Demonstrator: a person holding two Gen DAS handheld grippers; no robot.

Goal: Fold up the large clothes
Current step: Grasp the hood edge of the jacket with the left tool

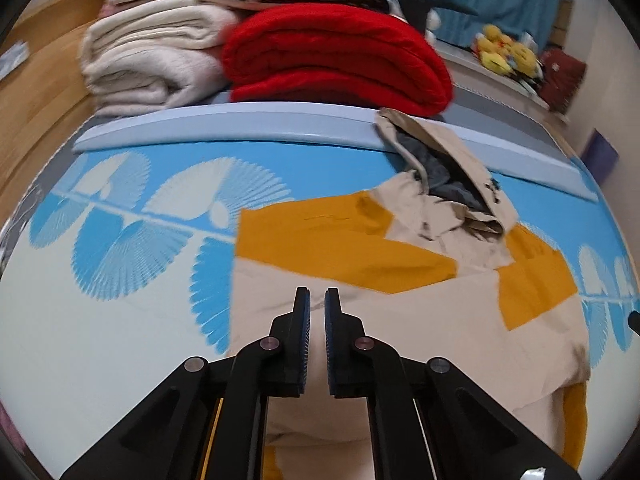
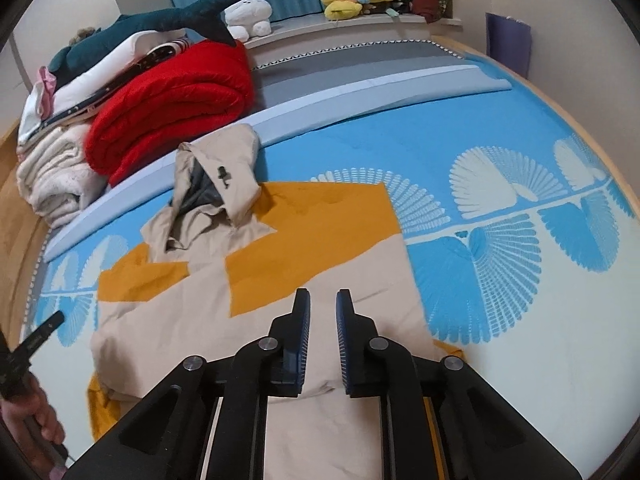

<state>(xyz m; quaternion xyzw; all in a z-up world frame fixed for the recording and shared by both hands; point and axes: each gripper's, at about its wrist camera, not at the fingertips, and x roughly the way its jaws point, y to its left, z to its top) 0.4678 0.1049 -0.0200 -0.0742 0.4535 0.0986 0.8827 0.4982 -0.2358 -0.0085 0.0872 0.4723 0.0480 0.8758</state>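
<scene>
Both claws, left claw & right claw, look pinched on the near hem of the beige-and-orange jacket, prob. to fold it toward the hood on the bed.

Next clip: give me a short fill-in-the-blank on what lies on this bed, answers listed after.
1. The beige jacket has panels coloured ____.
2. The folded blanket beside the cream one is ____.
3. The plush toy on top of the pile is a ____.
4. The jacket's hood lies towards the ____ blanket.

Answers: mustard yellow; red; shark; red
</scene>
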